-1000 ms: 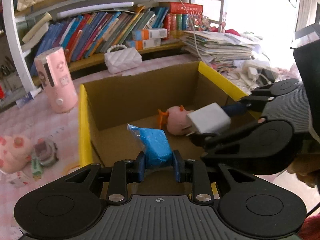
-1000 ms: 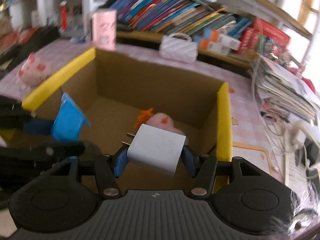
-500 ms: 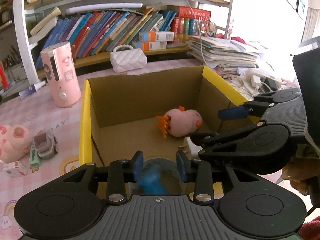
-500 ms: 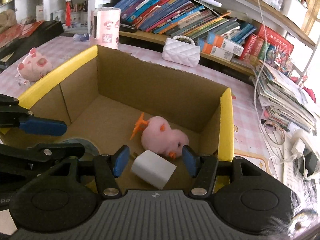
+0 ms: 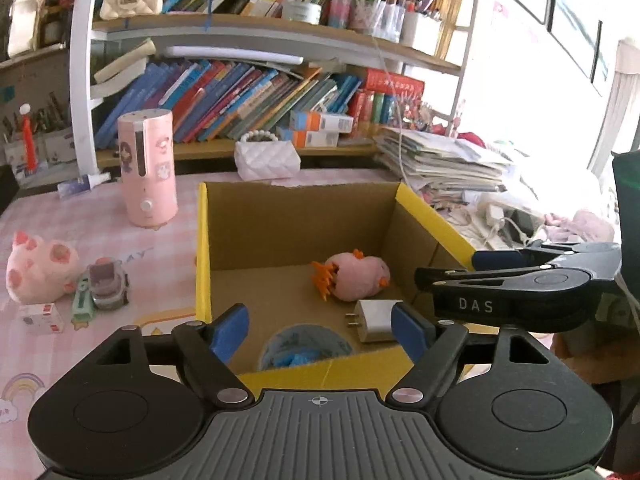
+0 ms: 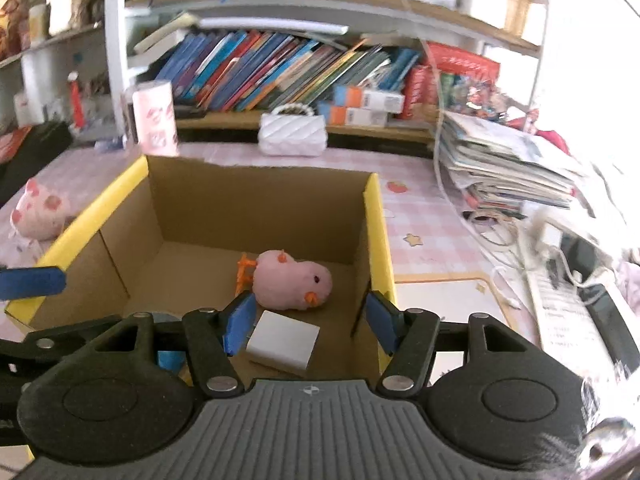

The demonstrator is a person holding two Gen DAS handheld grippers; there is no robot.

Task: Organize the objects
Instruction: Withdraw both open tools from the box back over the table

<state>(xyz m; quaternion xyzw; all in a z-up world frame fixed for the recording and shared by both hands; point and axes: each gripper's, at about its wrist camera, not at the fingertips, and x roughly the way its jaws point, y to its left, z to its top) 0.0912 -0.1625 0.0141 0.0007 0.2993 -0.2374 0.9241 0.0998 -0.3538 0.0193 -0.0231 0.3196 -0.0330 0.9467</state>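
Note:
A cardboard box with yellow-taped rims stands on the pink table. Inside lie a pink plush chick, a white charger plug and a blue item under a round clear lid. My left gripper is open and empty above the box's near rim. My right gripper is open and empty over the box's right side, above the charger; it also shows in the left wrist view.
Left of the box lie a pink plush pig, a small toy car and a small white box. A pink cylinder, a white purse, bookshelves and a paper stack stand behind.
Both grippers opened. The blue item and the white charger dropped from them into the box. Both grippers then pulled back and up from the box.

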